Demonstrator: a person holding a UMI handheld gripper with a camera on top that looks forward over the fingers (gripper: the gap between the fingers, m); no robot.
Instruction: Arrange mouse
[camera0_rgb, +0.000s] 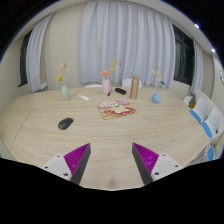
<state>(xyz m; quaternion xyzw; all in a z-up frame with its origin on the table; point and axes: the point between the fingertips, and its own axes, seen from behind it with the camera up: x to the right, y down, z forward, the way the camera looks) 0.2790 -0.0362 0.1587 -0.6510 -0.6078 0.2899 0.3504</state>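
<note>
Your gripper hangs above the near edge of the table with its jaws wide and nothing between them. The mouse sits alone on bare wood, ahead of your fingers and off to their left, well apart from the clutter further back: a board with small items, a pink bottle, a brown cylinder and a teal vase. Blue chairs stand at the right edge. The mouse looks like a small, rigid, light shell, probably smooth and a little slippery on its domed top. Take it across its flanks, low on the sides, so the pads press flat plastic rather than slide off the curve. Its facing is too small to tell.
</note>
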